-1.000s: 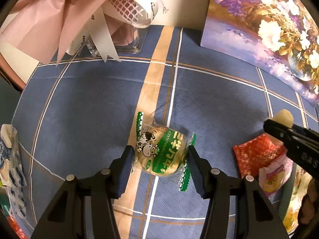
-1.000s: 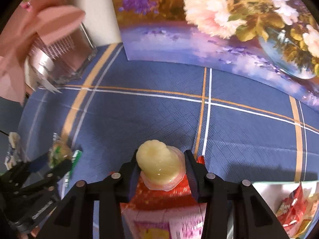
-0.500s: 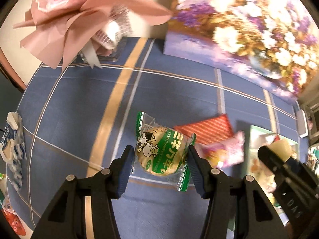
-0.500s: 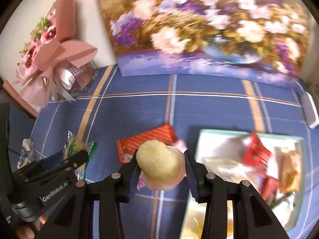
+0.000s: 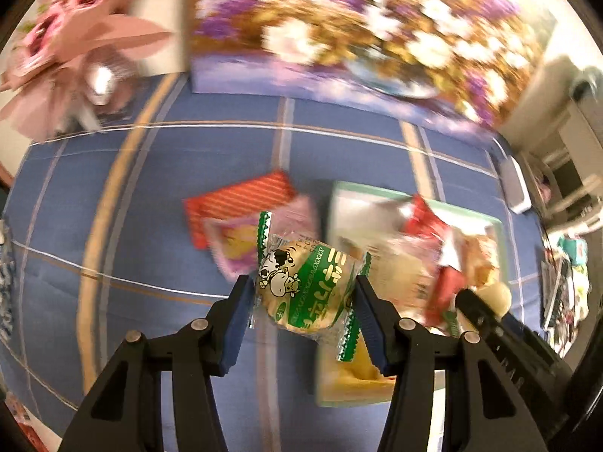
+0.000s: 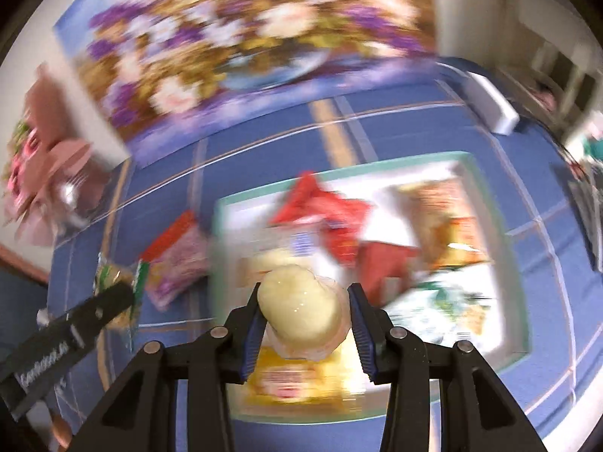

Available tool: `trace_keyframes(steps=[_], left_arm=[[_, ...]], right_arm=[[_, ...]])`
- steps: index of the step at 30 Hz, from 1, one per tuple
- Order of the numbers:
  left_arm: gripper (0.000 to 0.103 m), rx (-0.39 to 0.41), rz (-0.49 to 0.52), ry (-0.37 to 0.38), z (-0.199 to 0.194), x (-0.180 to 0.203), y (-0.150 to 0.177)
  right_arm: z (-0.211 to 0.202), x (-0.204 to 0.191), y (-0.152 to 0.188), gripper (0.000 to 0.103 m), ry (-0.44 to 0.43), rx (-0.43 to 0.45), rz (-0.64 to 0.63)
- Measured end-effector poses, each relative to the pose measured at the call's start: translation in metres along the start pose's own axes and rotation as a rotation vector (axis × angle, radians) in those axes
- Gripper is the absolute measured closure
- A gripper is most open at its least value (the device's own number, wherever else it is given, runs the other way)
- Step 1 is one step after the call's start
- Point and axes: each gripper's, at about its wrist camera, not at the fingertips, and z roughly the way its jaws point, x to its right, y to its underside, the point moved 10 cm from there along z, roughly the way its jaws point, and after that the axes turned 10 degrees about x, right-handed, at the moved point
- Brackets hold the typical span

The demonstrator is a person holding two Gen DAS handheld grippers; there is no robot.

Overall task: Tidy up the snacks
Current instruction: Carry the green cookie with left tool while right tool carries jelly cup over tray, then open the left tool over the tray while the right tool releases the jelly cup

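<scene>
blue plaid tablecloth point(image 5: 188, 150), floral painting point(image 5: 339, 30)

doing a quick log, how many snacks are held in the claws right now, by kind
green and clear wrapped round snack with a cow print, in the left claw: 1
pale yellow jelly in a clear plastic cup, in the right claw: 1
total: 2

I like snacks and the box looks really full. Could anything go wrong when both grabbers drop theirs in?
The tray is already crowded, so the jelly cup may roll off the pile. The left gripper and right gripper are close together and might bump. The cow-print snack could land outside, by the red packet.
</scene>
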Motion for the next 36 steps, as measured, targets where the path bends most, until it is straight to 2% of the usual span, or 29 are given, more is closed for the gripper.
trace_keyframes(steps=[4,8,12,16,20,27,29,32,36], left_arm=[[0.047,-0.021,0.032,0.029,0.014,0.035,0.012],[0.047,-0.034,0.044,0.047,0.027,0.056,0.017],[0.047,-0.012,-0.008,0.037,0.032,0.044,0.007],[0.048,0.016,-0.044,-0.016,0.040,0.021,-0.008],[0.048,0.002,-0.078,-0.028,0.058,0.007,-0.011],[0.047,-0.038,-0.017,-0.005,0.084,0.035,0.001],[0.047,-0.028,0.028,-0.040,0.085,0.040,0.002],[0.048,-0.022,0.056,-0.046,0.085,0.043,0.002],[0.047,-0.048,0.052,0.000,0.088,0.052,0.009]], right_arm=[[0.001,0.043,-0.016,0.058,0.030,0.027,0.065],[0.008,0.058,-0.027,0.058,0.009,0.042,0.091],[0.018,0.063,-0.033,0.058,-0.006,0.040,0.100],[0.030,0.063,-0.037,0.058,-0.019,0.033,0.113],[0.041,0.059,-0.036,0.058,-0.030,0.015,0.113],[0.055,0.058,-0.026,0.058,-0.025,-0.022,0.108],[0.057,0.059,-0.023,0.058,-0.018,-0.031,0.106],[0.059,0.062,-0.020,0.058,-0.003,-0.042,0.103],[0.061,0.065,-0.016,0.058,0.006,-0.057,0.105]])
